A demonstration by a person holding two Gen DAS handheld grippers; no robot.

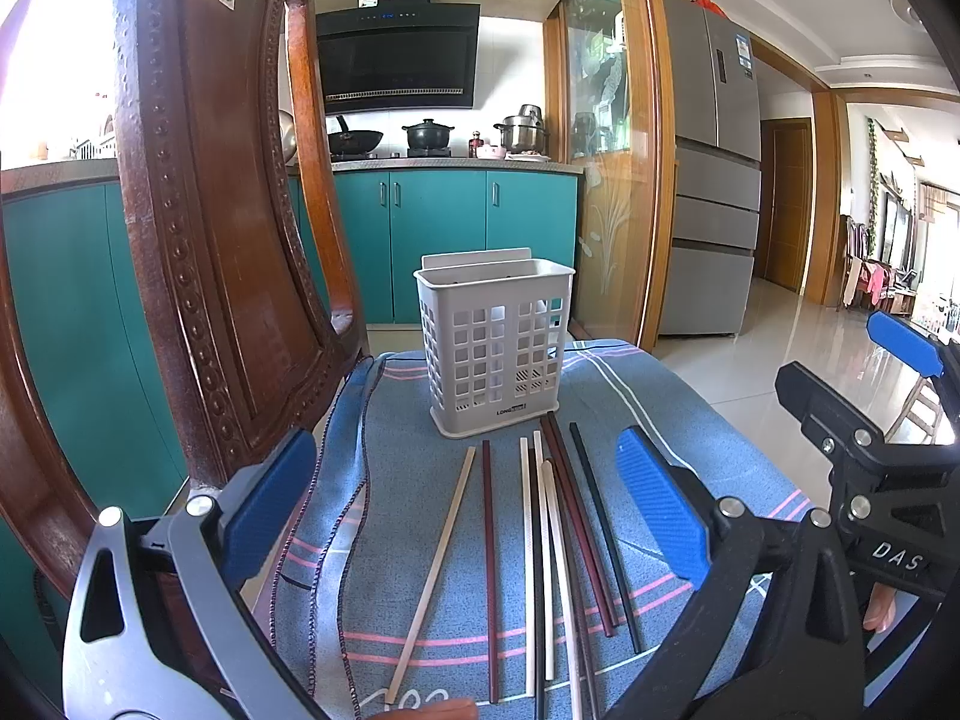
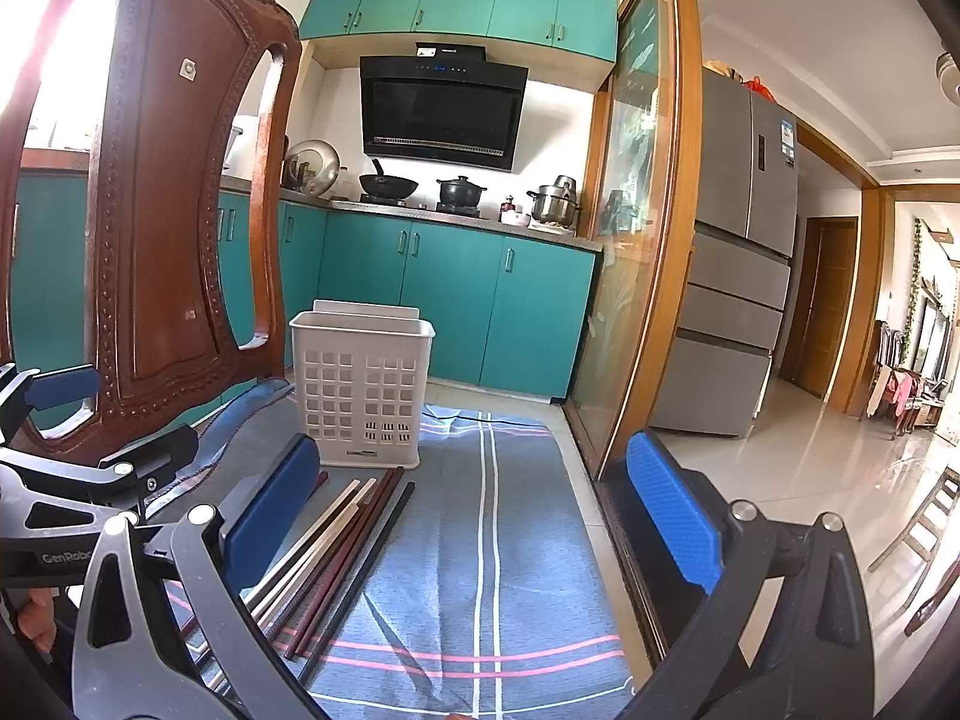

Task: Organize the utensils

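Note:
A white perforated utensil basket (image 1: 495, 348) stands upright at the far end of a blue striped cloth (image 1: 690, 450). Several chopsticks (image 1: 543, 546), cream, dark red and black, lie flat on the cloth in front of it. My left gripper (image 1: 465, 516) is open, with the chopsticks between and below its blue pads. My right gripper (image 2: 474, 516) is open and empty; the chopsticks (image 2: 336, 558) lie by its left finger, and the basket (image 2: 360, 384) stands ahead to the left. The right gripper also shows in the left wrist view (image 1: 870, 420), at the right edge.
A carved wooden chair back (image 1: 204, 240) rises close on the left of the cloth. The cloth's right edge drops to a tiled floor (image 2: 780, 480). A glass sliding door frame (image 2: 654, 240) stands to the right. Teal kitchen cabinets (image 1: 438, 240) are behind.

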